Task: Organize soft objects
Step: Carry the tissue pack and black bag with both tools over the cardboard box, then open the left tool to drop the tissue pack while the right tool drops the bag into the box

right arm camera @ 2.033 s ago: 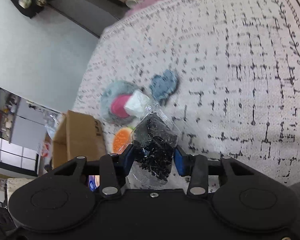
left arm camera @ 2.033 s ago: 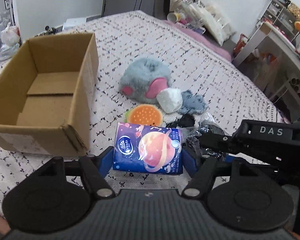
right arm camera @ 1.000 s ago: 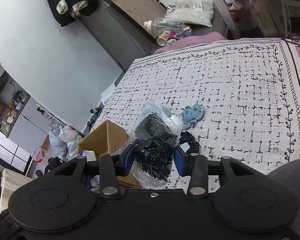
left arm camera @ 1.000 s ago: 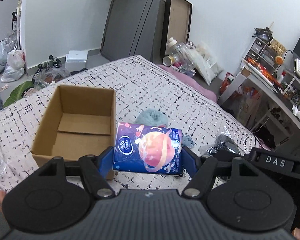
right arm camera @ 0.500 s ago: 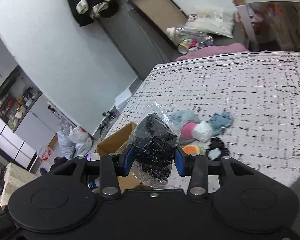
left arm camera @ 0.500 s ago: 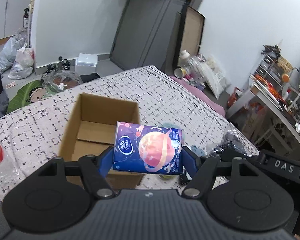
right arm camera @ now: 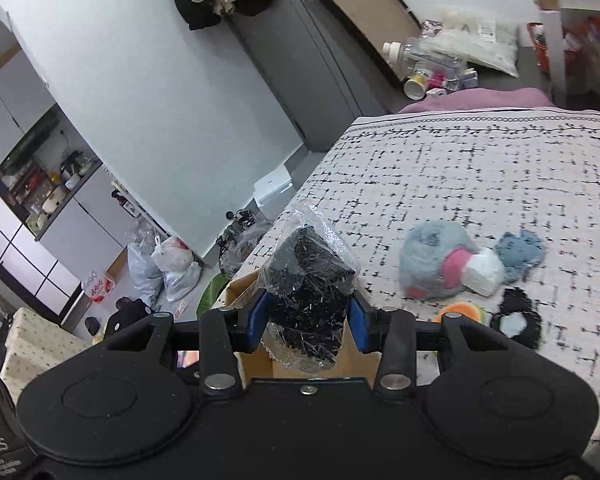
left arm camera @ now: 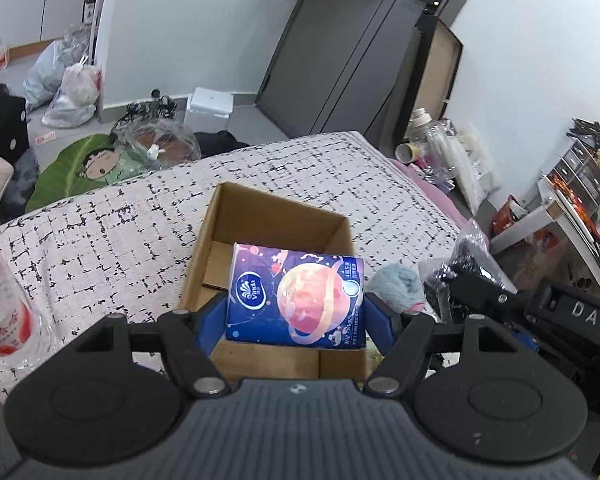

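My left gripper [left arm camera: 295, 314] is shut on a blue tissue pack [left arm camera: 296, 300] with a planet print, held in the air over the near part of an open cardboard box [left arm camera: 260, 216] on the bed. My right gripper [right arm camera: 307, 322] is shut on a clear bag of black shreds [right arm camera: 308, 284], held above the box's right edge [right arm camera: 242, 284]; the bag also shows in the left wrist view [left arm camera: 460, 264]. A grey-blue plush [right arm camera: 436, 264] with pink and white parts lies on the bed right of the box.
The bed cover [right arm camera: 480, 176] is white with black marks. A small blue plush piece [right arm camera: 520, 252], an orange round toy [right arm camera: 462, 312] and a black piece [right arm camera: 516, 324] lie near the plush. A water bottle [left arm camera: 4, 304] stands at the left. Bags and clutter lie on the floor.
Both grippers have lifted their items off the bed and carried them left toward the box. The tissue pack now hangs over the box opening; the bag is beside it.
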Demonstrator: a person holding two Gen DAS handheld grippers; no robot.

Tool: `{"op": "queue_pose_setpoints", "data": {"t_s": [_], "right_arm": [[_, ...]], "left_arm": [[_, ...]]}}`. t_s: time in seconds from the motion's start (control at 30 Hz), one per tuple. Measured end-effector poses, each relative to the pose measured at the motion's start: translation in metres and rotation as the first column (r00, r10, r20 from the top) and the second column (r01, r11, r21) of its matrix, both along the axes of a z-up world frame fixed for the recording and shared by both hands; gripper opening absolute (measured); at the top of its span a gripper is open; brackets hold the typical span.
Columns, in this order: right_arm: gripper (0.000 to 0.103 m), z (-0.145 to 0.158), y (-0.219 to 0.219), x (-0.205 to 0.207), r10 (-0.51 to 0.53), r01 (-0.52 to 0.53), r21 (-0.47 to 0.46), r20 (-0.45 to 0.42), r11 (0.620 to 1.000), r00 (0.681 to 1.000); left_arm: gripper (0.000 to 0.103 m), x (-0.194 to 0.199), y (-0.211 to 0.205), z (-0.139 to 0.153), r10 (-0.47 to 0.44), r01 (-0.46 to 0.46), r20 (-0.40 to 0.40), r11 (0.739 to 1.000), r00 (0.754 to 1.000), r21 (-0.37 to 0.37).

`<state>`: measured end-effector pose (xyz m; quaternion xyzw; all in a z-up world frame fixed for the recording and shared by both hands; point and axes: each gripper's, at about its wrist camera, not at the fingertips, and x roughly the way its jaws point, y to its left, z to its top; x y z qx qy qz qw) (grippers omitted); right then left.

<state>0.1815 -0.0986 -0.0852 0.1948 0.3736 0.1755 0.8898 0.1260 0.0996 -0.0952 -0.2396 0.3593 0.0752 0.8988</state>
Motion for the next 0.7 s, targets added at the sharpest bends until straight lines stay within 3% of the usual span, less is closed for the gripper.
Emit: {"op": "queue_pose_setpoints", "data": {"t_s": [0.37,0.7], "right_arm": [[0.042,-0.015,0.037,0.018,0.023,-0.024,-0.030,-0.037,0.999,0.999],[0.042,-0.020,0.044,0.022,0.015,-0.017,-0.027,-0.068,0.999,0.998]], "left_arm": [[0.070,0.019,0.024,-0.031,0.004,-0.007,-0.090,1.000,0.996,-0.028],[0.076,0.025,0.029,-0.028,0.018,-0.019,-0.117,1.000,0.993,-0.013]]}}
